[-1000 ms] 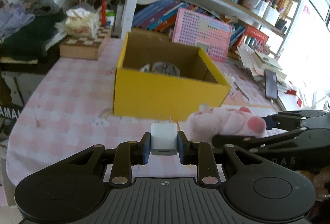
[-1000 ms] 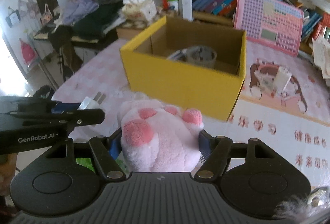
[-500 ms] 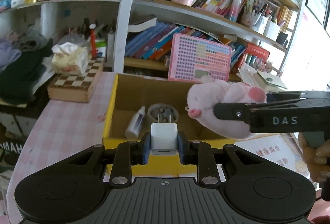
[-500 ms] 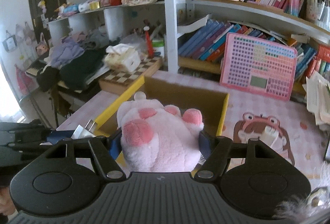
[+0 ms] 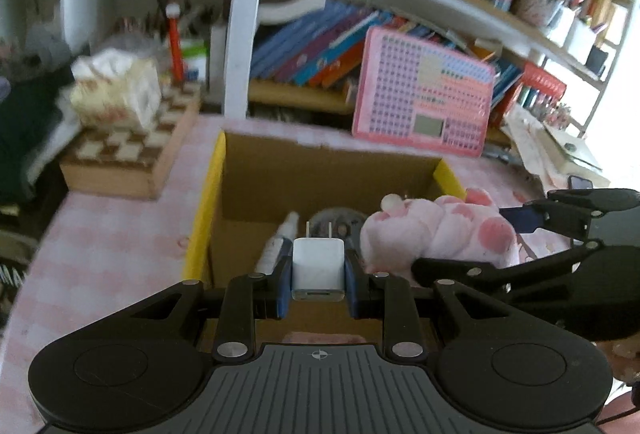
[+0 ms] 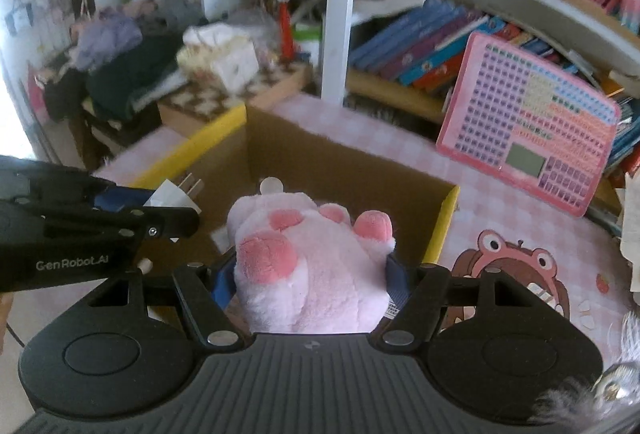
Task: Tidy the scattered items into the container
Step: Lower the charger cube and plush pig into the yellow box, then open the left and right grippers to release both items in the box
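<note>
A white charger plug (image 5: 318, 266) is being clamped between the narrowly set blue pads of the left gripper (image 5: 317, 284), its two prongs pointing away from the camera and its port end facing back. It is being held above the near part of the open yellow box (image 5: 204, 218), which is standing on the pink checked counter (image 5: 108, 254). Just beside it, on the right, a pink plush paw (image 6: 312, 262) is being squeezed from both sides by the right gripper (image 6: 310, 276), whose fingers are being kept well apart by the width of the toy; the paw's darker pink pads are being turned upward in the right wrist view. The paw is also being held over the box's opening, near the right wall. On the box floor beneath, a small white bottle (image 5: 276, 242) is lying beside a round grey item (image 5: 340, 224) that is too blurred to be told. Beyond the box, a pink tablet-like toy board (image 5: 424, 102) is being propped against the lower shelf, where books (image 5: 316, 50) are leaning. To the left, a chequered wooden box (image 5: 128, 154) is carrying a pale tissue pack (image 5: 116, 94).
</note>
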{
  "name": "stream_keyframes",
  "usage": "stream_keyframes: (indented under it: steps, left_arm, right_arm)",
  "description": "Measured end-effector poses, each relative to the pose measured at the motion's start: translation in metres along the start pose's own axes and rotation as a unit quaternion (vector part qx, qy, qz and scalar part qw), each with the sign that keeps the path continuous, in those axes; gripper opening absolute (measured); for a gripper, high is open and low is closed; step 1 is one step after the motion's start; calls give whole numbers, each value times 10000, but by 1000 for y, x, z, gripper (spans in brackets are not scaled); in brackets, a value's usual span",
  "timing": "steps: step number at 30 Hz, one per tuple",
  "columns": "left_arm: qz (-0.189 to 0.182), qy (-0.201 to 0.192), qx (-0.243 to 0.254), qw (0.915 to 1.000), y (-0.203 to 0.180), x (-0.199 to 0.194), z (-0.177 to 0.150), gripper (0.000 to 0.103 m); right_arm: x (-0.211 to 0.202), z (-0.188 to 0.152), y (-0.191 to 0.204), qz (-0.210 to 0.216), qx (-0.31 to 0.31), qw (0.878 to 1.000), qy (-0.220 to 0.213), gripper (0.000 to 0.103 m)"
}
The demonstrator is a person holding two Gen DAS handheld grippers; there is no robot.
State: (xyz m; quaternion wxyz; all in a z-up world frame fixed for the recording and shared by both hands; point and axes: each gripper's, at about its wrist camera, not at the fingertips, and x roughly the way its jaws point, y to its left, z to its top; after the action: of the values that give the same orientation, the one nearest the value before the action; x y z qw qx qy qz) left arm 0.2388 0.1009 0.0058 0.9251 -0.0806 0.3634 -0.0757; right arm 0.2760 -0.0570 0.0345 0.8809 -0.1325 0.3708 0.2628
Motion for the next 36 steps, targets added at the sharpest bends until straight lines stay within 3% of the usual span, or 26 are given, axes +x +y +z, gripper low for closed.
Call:
stream_keyframes:
  steps: [6, 11, 21, 26, 30, 36]
  left_arm:
    - [28, 452, 23, 9990, 2, 34, 2, 25]
    - [77, 771, 35, 9970, 1, 54, 2, 25]
    - [179, 1105, 39, 9937, 2, 74, 1, 25]
    - [242, 1142, 153, 9930, -1, 75, 2, 28]
    - [250, 1013, 120, 9945, -1, 67, 2, 47]
    - [156, 696, 48, 9974, -4, 46, 5, 48]
  right_arm:
    - [36, 3, -4, 365, -378, 9966, 634, 69]
    - [59, 1, -10, 522, -346, 9930, 998, 69]
    - [71, -4, 2, 335, -1060, 9886, 1016, 76]
    - [70, -3, -1, 376, -900, 9911, 905, 80]
    - [64, -2, -2, 363, -909, 9915, 861, 84]
    - [43, 1, -4, 350, -745, 9942, 699, 85]
